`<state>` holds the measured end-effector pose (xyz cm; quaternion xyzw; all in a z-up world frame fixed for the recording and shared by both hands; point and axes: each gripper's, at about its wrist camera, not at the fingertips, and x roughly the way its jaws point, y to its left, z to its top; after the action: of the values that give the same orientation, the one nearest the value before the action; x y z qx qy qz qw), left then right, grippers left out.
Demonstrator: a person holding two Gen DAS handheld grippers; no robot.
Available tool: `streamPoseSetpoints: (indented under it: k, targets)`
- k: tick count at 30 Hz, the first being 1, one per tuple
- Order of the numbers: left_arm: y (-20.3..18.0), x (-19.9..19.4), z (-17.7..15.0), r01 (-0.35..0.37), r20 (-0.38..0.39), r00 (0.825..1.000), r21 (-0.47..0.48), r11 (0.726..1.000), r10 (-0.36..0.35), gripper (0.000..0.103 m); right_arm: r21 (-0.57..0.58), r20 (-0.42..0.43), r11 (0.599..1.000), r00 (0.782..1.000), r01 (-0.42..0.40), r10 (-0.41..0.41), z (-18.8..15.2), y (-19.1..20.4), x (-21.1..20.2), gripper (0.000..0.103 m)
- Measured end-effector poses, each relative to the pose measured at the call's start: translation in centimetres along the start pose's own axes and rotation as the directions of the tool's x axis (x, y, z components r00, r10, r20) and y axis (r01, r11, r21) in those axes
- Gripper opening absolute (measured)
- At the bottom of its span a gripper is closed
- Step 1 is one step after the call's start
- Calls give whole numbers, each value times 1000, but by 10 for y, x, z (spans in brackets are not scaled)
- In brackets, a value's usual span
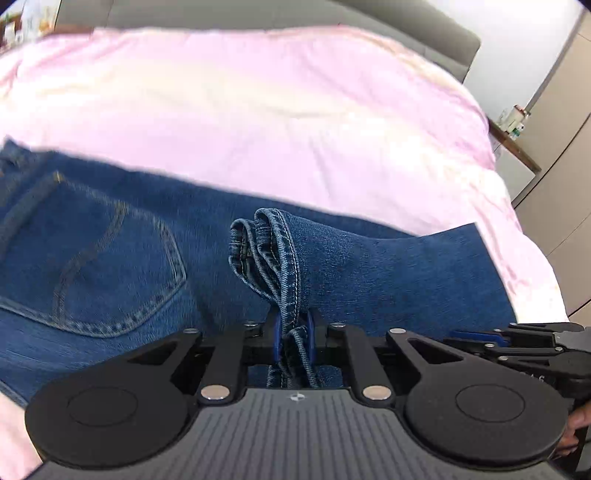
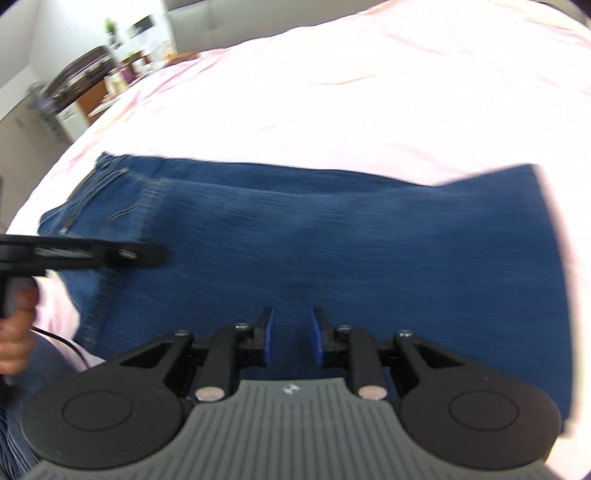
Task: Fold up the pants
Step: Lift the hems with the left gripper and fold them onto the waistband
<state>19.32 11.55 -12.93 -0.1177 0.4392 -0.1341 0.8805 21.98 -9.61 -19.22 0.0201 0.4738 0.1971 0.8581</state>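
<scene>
Blue jeans [image 1: 110, 251] lie across a pink bed sheet [image 1: 258, 110], back pocket up at the left. My left gripper [image 1: 293, 332] is shut on the bunched leg hems [image 1: 273, 251], which stand up between its blue pads. In the right wrist view the jeans [image 2: 332, 240] are spread flat, waistband at the far left. My right gripper [image 2: 289, 334] is open just above the denim with nothing between its pads. The left gripper [image 2: 85, 254] shows at the left edge there, and the right gripper [image 1: 517, 343] shows at the right edge of the left wrist view.
A grey headboard [image 1: 258, 14] runs behind the bed. A side table with small items [image 1: 515, 129] stands at the bed's right. Furniture and clutter [image 2: 92, 81] stand beyond the bed's far left. A hand [image 2: 14, 332] holds the left gripper's handle.
</scene>
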Motion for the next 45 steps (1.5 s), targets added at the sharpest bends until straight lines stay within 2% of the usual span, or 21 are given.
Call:
streamPoseSetpoints:
  k: [6,8,13,17,19,21,22,24,28,33,34,35,36,38,42,45]
  targets:
    - [-29,-29,15,-70,63,996,109,992,64,13,13,16,997,997,77,-77,-12,-33,-43,18]
    - [-38,-18,19,-46,23,999,104,994,44,13,20,28,997,996,78,-79,-14,-38,-53,18]
    - [-18,37,11,-33,-108,993,28,999,36,14,32,45,998,997,63,-64,-18,-38,-60,18]
    - [24,66,11,9,-192,981,-170,985,-42,20,12,35,1000,999,23,-23,-22,-30,-56,18]
    - [39,78,12,14,-245,967,-218,976,-68,23,-2,30,1000,999,-12,12,-20,-24,-49,18]
    - [48,85,12,13,-277,958,-217,976,-74,44,-18,20,999,999,-48,48,-17,-14,-40,18]
    - [51,89,12,20,-295,952,-211,977,-83,47,-29,14,998,998,-61,62,-14,-9,-34,18]
    - [61,96,12,69,-327,934,-236,969,-146,48,-53,3,996,997,-77,77,-8,3,-20,18]
    - [84,111,7,175,-338,896,-324,930,-286,47,-78,-21,991,994,-107,106,5,20,9,18]
    - [97,134,3,286,-344,839,-379,880,-421,31,-82,-51,989,991,-124,120,11,26,40,18]
    - [100,137,2,299,-343,831,-389,871,-439,30,-75,-56,990,991,-122,118,12,26,44,18]
    - [103,139,1,312,-337,824,-402,861,-456,24,-66,-59,990,991,-123,119,13,26,48,18]
    - [105,138,1,315,-332,823,-410,856,-462,21,-58,-60,990,991,-125,122,13,25,50,18]
    - [101,132,4,300,-327,836,-401,865,-442,19,-58,-58,990,990,-130,127,14,25,53,17]
    - [76,101,12,286,-272,887,-312,906,-374,15,-57,-64,990,990,-126,123,15,26,56,12]
    - [56,65,25,294,-208,916,-236,926,-344,13,-64,-56,991,992,-117,114,16,26,49,13]
